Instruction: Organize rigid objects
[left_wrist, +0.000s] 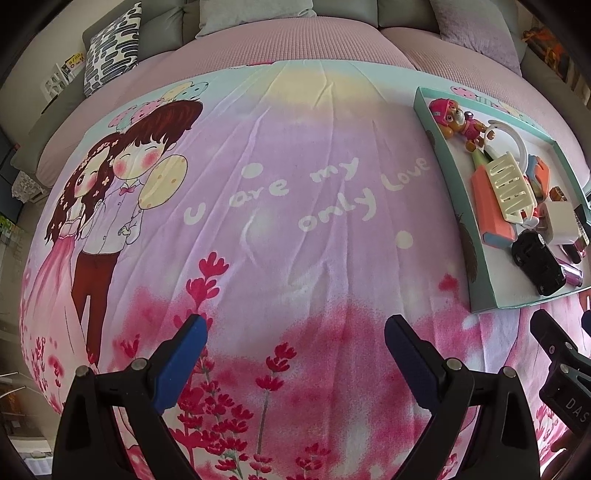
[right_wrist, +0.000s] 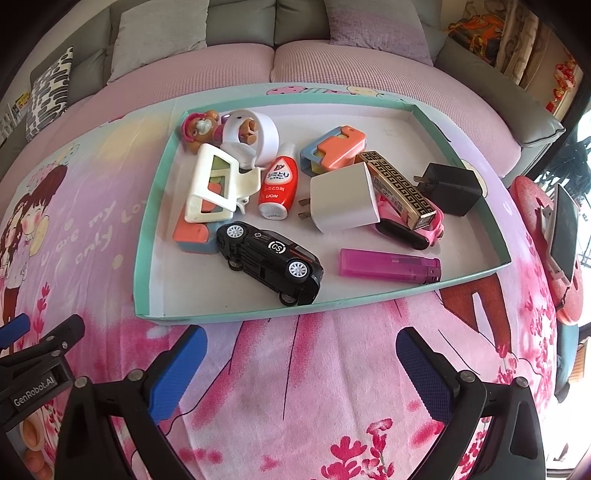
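A teal-rimmed tray lies on the printed cloth and holds several small rigid things: a black toy car, a purple lighter, a white charger, a black charger, a red-and-white bottle, a white hair clip and a pink pup toy. My right gripper is open and empty, just in front of the tray's near rim. My left gripper is open and empty over bare cloth, left of the tray.
The cloth with a cartoon couple covers the table. A sofa with cushions runs along the far side. A red stool with a phone stands at the right.
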